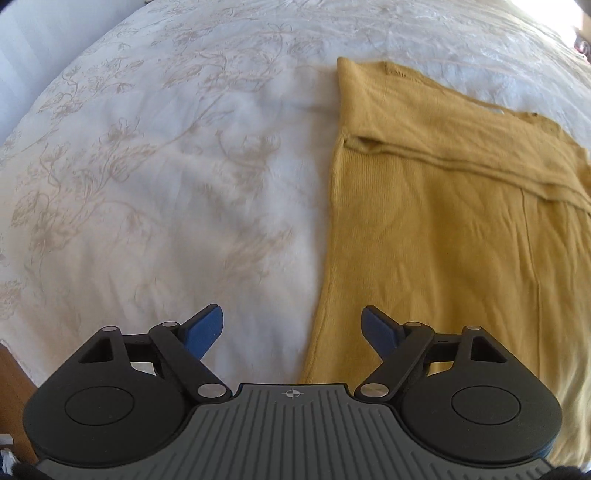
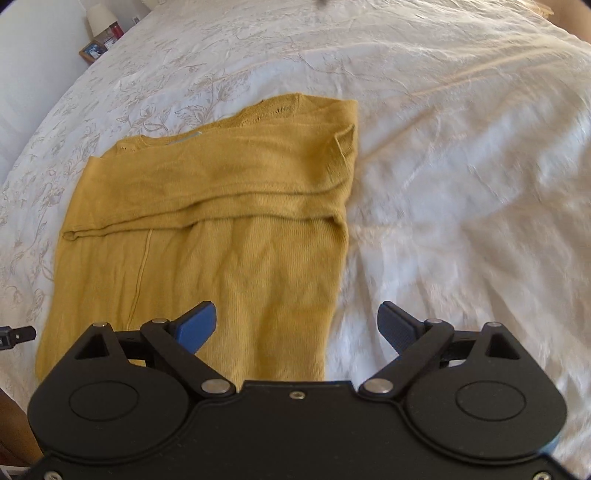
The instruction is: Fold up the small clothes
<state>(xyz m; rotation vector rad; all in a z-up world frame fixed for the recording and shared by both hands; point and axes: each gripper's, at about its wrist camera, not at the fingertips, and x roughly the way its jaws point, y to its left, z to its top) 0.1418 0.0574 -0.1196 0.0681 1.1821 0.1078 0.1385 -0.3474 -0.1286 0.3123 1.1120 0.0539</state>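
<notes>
1. Centrally, a mustard-yellow knit sweater (image 2: 221, 229) lies flat on the white floral-embroidered bedspread (image 2: 461, 184), its long axis running from the near edge of the bed, by the grippers, away toward the far side. Its sleeves look already folded across the chest as a band (image 2: 207, 206) lying crosswise, with the neckline beyond it at the far end.

2. From the left gripper (image 1: 291, 326), the sweater (image 1: 443, 221) lies ahead and to the right; its left long edge (image 1: 328, 221) runs up between the two fingers, so the right fingertip (image 1: 376, 326) sits over knit and the left one over bare bedspread (image 1: 147, 184).

3. From the right gripper (image 2: 297, 325), the mirror holds: the sweater's right long edge (image 2: 341, 258) passes between the fingers, with the left fingertip (image 2: 197, 325) over knit and the other over bedding.

4. Both grippers stand near the hem end, one at each near corner, about equally close to the cloth; neither has an advantage.

5. Fingers on both grippers are spread wide and hold nothing; whether any pad touches the fabric cannot be told.

6. Judging by the layout, the next fold would carry the hem end up toward the neckline, so each gripper would need to close on its own hem corner.

7. A bedside table with a lamp (image 2: 99, 16) sits past the bed's far left corner.
</notes>
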